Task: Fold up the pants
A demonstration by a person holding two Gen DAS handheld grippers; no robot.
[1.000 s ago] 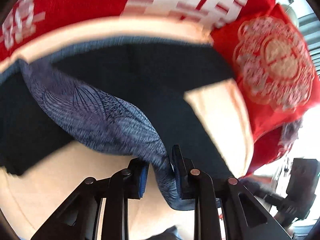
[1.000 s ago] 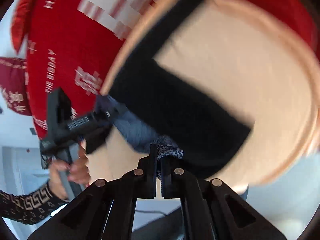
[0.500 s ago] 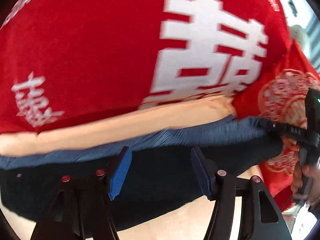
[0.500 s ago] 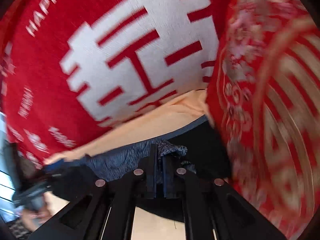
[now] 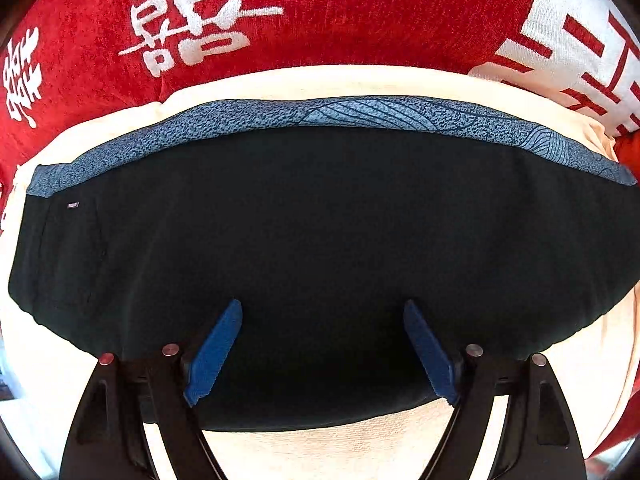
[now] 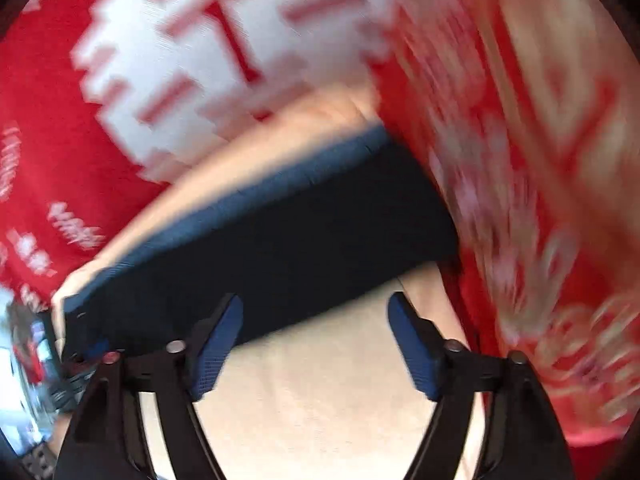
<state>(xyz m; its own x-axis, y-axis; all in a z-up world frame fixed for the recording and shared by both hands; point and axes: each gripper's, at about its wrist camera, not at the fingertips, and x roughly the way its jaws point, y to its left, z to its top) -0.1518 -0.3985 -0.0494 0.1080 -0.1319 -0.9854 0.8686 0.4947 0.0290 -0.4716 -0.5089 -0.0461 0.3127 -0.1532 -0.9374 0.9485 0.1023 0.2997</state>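
Note:
The pants [image 5: 320,220] lie folded into a wide black band on the cream surface [image 5: 340,448], with a blue patterned strip [image 5: 360,114] showing along their far edge. My left gripper [image 5: 322,346] is open and empty, its blue pads over the near part of the pants. In the blurred right wrist view the pants [image 6: 280,240] run diagonally. My right gripper [image 6: 314,342] is open and empty, just off the pants' near edge above the cream surface [image 6: 320,400].
A red cover with white characters [image 5: 280,12] rises behind the pants. A red patterned cushion [image 6: 540,200] stands close on the right of the pants. The left gripper's handle and the hand holding it show at the left edge of the right wrist view [image 6: 60,380].
Both grippers held the blue patterned fabric a second ago. The left let go first, then the right. The fabric now lies flat, and both grippers have drawn back, open.

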